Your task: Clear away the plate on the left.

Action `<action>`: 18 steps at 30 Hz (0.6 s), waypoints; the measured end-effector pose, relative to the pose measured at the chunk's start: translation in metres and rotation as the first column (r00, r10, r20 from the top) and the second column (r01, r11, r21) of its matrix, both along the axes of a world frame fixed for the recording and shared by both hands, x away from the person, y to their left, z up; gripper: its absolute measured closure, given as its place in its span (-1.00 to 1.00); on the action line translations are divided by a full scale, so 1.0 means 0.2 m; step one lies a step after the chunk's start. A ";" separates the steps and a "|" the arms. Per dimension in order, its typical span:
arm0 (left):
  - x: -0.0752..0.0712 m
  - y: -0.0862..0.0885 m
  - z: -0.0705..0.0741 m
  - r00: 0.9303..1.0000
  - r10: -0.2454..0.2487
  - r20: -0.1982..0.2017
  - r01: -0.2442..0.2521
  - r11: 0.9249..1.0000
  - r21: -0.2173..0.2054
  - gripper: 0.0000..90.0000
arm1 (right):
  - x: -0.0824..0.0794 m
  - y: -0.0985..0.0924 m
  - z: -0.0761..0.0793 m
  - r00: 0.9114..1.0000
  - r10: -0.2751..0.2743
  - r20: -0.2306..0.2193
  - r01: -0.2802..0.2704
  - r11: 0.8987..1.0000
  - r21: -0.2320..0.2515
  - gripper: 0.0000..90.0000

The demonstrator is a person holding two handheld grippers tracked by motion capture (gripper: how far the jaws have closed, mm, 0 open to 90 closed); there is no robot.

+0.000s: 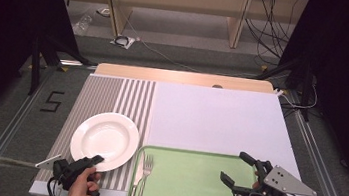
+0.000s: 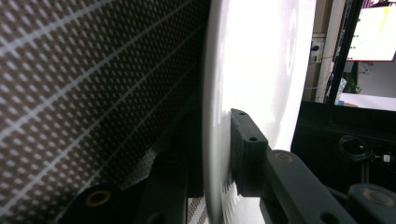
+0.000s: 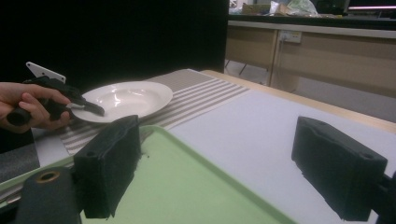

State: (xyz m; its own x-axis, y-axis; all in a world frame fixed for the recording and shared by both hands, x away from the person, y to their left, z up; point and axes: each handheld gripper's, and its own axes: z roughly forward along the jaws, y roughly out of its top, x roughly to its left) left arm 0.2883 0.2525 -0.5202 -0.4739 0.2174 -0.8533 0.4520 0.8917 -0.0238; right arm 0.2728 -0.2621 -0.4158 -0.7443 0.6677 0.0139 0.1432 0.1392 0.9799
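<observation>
A white plate [image 1: 105, 140] lies on the striped placemat [image 1: 106, 100] at the left of the tabletop [image 1: 216, 113], just left of a green tray [image 1: 191, 188] that sits at the near edge. The left hand-held gripper [image 1: 94, 161] comes in low from the near left and has the plate's near rim between its jaws — one jaw above the rim, the other beneath it. In the left gripper view the rim [image 2: 212, 140] runs edge-on between the two black jaws, with the upper pad [image 2: 245, 149] lying against the plate's white face; the jaws are drawn in narrow around the rim, and the plate appears gripped there. In the right gripper view the left hand [image 3: 28, 105] and its gripper sit at the plate's edge, and the plate rests flat on the placemat.

A fork [image 1: 142, 177] lies along the tray's left edge, tines pointing away from the person. The right hand-held gripper [image 1: 239, 169] hovers over the right part of the tray, jaws wide apart and holding nothing — well apart from the plate.
</observation>
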 end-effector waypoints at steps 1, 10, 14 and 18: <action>0.00 0.00 0.00 1.000 0.002 -0.001 -0.002 1.000 -0.004 0.70 | 0.00 0.00 0.00 1.000 -0.001 -0.001 0.001 1.000 0.002 -0.63; -0.01 0.00 -0.01 1.000 0.026 0.006 -0.026 0.999 -0.038 0.74 | 0.00 0.00 0.00 1.000 0.000 0.001 0.000 1.000 -0.001 -0.63; -0.01 0.02 -0.01 1.000 0.022 0.018 -0.021 0.999 -0.042 0.78 | 0.00 0.00 0.00 1.000 0.000 0.002 0.000 1.000 -0.001 -0.63; -0.01 0.01 -0.02 1.000 0.022 0.006 -0.021 0.997 -0.071 0.78 | 0.00 0.00 0.00 1.000 -0.002 0.001 0.002 1.000 -0.004 -0.63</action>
State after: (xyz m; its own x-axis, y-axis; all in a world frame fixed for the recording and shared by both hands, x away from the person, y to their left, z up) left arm 0.2870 0.2554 -0.5234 -0.4716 0.1460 -0.8696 0.4331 0.8974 -0.0842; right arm 0.2725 -0.2625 -0.4151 -0.7430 0.6693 0.0106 0.1427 0.1429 0.9794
